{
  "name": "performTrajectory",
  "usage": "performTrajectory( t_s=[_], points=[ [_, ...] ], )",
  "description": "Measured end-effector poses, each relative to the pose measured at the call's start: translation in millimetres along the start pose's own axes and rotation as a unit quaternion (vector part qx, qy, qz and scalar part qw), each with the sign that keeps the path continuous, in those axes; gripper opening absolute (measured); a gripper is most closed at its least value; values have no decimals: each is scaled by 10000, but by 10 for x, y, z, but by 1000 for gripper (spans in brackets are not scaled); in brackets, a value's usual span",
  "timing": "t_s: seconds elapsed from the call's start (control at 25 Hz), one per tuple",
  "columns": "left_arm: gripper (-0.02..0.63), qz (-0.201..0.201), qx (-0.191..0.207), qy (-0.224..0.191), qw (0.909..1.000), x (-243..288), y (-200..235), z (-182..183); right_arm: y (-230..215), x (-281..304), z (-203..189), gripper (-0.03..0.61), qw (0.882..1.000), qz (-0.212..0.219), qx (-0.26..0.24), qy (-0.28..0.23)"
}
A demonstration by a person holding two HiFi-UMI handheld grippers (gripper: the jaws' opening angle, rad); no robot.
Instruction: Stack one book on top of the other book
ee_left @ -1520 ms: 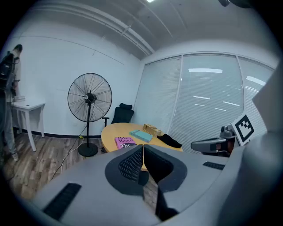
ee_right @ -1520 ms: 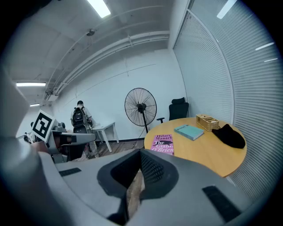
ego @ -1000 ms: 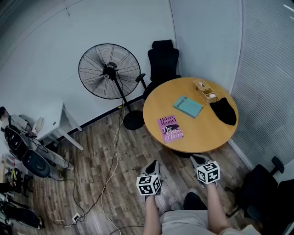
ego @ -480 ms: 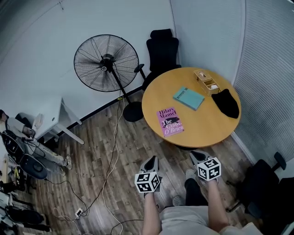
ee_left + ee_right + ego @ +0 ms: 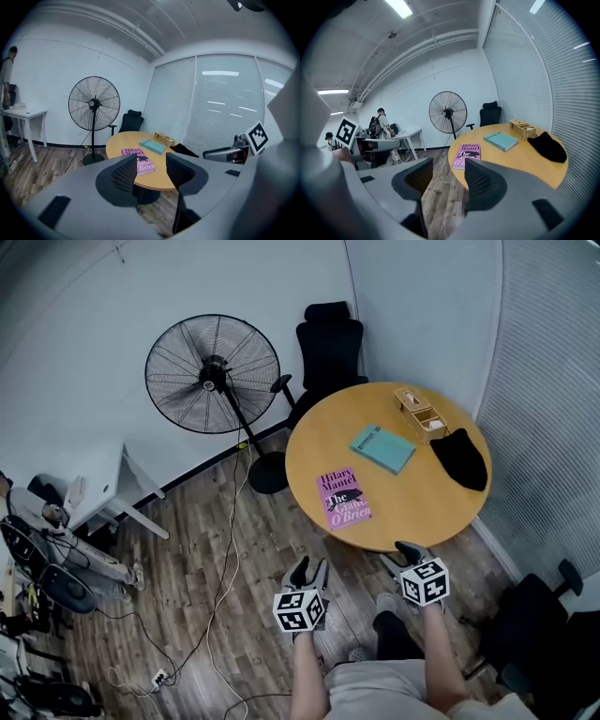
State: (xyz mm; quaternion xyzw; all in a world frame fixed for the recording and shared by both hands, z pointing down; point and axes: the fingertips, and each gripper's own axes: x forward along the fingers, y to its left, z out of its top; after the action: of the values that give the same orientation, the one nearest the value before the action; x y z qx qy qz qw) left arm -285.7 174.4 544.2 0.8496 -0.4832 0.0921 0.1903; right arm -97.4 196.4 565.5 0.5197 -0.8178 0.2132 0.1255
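A pink book [image 5: 344,499] lies near the front edge of the round wooden table [image 5: 314,432]. A teal book [image 5: 382,448] lies apart from it, further back. Both grippers hover over the floor short of the table. My left gripper [image 5: 309,566] is open, its jaws having just been opening with nothing between them. My right gripper [image 5: 405,551] is open too, its jaws likewise just opened and empty. In the left gripper view the pink book [image 5: 143,164] shows between the fingers, far off. The right gripper view shows the pink book [image 5: 467,154] and the teal book [image 5: 500,140] ahead.
A wooden box [image 5: 421,412] and a black cloth [image 5: 458,459] sit on the table's right side. A standing fan [image 5: 212,374] and a black chair [image 5: 328,341] stand behind the table. Cables run across the floor; a white desk [image 5: 94,493] is at left.
Both grippers' jaws have gone from shut to open. Both grippers have moved a little toward the table.
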Motion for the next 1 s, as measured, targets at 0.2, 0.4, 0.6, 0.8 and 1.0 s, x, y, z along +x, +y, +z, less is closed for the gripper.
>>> performTrajectory(
  t_s=[0.2,0.4,0.6,0.8,1.0],
  points=[
    [225,61,52,197,9998,134,33,-42,-131,112,13,252,10000,-9,-22,91],
    [250,171,86,328,9993,310,101,-29,-241,307,132,252,9998,117,-70,110],
    [284,390,157,394,9983,495,224,84,-344,562,292,252,9994,291,-128,160],
    [307,550,242,545,9967,801,307,151,-562,918,448,252,9986,487,-81,209],
    [321,811,189,476,9954,1081,432,451,-760,1212,735,252,9972,703,-67,254]
  ],
)
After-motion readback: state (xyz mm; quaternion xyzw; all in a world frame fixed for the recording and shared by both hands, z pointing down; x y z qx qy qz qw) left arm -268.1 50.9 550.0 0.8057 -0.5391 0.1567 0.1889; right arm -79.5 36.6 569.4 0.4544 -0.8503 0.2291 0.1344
